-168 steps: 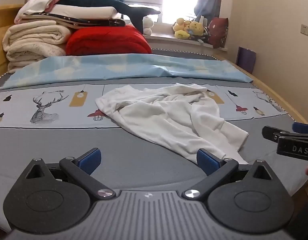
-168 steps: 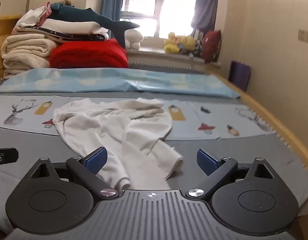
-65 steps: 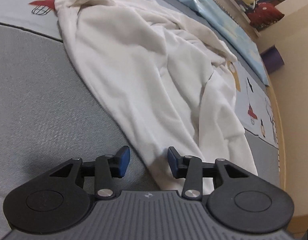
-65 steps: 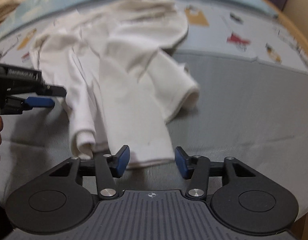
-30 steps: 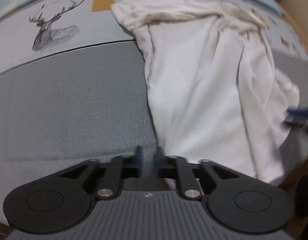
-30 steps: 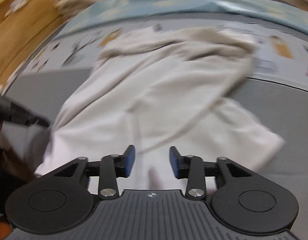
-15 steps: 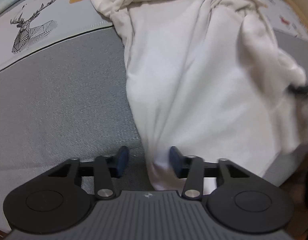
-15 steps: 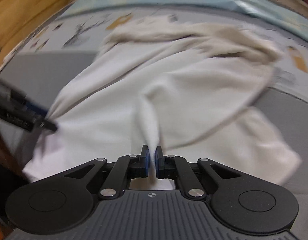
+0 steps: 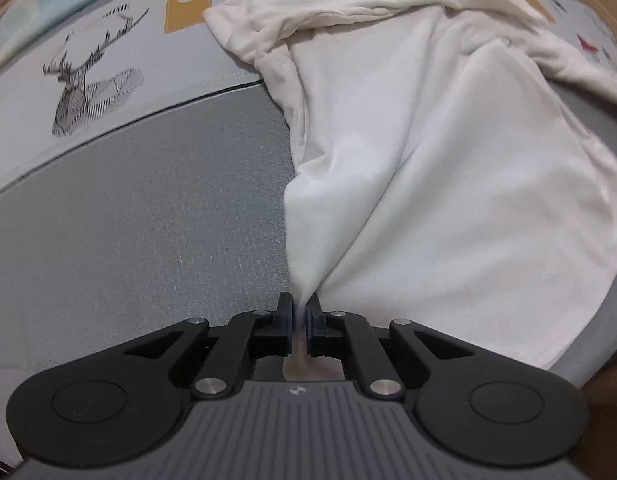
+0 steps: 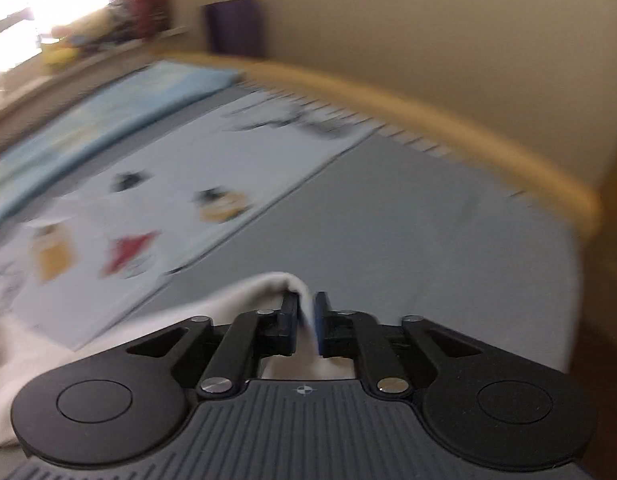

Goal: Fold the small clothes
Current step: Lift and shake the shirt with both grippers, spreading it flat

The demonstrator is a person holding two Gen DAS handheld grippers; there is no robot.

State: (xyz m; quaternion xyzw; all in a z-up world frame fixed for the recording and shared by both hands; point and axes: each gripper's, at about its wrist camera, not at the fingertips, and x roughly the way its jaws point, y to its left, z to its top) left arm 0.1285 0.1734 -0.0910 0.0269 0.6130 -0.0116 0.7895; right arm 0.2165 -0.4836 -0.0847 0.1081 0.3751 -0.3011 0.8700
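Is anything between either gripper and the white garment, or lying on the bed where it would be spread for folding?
Nothing visible. The left gripper is shut on the white garment, the right gripper has cloth between its jaws, and the grey bed cover nearby is bare.

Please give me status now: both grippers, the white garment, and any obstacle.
Left gripper shut on white cotton garment. Right gripper holds another fold, jaws just eased slightly. Garment unfolded on grey bed cover. No obstacle seen.
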